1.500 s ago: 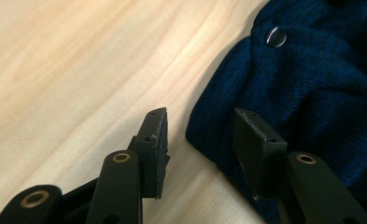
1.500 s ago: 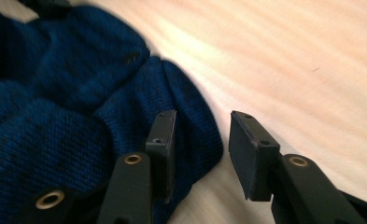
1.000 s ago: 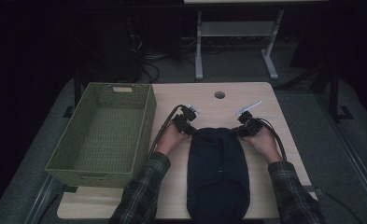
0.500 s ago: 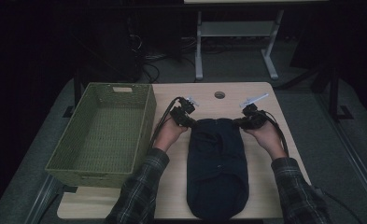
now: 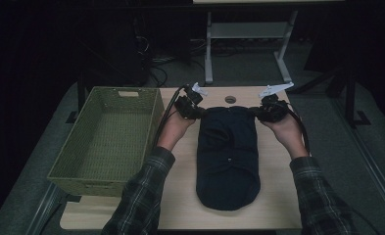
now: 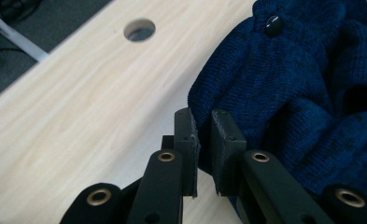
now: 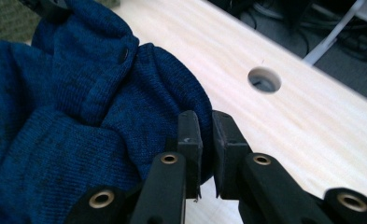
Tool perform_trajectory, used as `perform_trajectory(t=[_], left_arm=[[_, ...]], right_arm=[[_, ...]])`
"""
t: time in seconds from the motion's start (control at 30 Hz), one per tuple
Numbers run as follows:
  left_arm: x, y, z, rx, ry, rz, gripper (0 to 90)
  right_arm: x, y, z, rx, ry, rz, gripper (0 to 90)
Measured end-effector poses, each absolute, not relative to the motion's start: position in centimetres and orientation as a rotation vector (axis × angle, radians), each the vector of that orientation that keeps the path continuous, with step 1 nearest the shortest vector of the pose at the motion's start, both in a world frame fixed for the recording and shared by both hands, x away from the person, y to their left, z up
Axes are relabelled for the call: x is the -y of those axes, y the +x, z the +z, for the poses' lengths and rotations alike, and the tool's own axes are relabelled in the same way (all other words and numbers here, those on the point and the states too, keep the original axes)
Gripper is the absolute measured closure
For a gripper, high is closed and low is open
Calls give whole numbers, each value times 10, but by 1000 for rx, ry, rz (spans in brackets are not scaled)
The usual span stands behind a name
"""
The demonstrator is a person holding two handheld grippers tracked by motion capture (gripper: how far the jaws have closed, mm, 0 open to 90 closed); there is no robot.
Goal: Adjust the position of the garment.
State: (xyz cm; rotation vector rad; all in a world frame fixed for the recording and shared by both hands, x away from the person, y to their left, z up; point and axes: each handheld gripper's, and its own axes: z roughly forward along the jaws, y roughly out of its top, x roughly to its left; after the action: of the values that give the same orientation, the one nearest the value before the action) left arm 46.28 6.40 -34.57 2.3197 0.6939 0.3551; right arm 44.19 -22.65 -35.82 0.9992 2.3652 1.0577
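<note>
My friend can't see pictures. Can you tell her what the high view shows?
A person's two grippers, left gripper and right gripper, pinch the far corners of a dark blue sweater on a wooden table. A green basket stands beside it.

High cam looked fwd and down from above; both gripper cams sat close, low, sharing the round hole (image 6: 140, 30) in pale wooden surface (image 5: 278, 191).

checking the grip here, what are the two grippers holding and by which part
Both hold the dark blue knit garment: the left gripper pinches one far corner of its edge, the right gripper the other far corner.
</note>
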Motion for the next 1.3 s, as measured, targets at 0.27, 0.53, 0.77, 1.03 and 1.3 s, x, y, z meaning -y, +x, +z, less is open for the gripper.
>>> perform_trajectory(t=[0.27,0.53,0.77,1.03,1.3], left_arm=[[-64,449,-321,-668,2280,415,818],[-73,421,-328,-605,2218,380,796],[-77,402,-340,-575,2238,360,786],[-78,391,-353,-570,2254,314,778],[-81,383,-370,-585,2254,211,777]], right_arm=[[225,430,-335,-2285,948,1117,821],[231,404,-338,-2282,875,1218,799],[232,386,-350,-2316,843,1240,775],[232,372,-364,-2356,845,1236,767],[236,361,-381,-2400,873,1269,755]])
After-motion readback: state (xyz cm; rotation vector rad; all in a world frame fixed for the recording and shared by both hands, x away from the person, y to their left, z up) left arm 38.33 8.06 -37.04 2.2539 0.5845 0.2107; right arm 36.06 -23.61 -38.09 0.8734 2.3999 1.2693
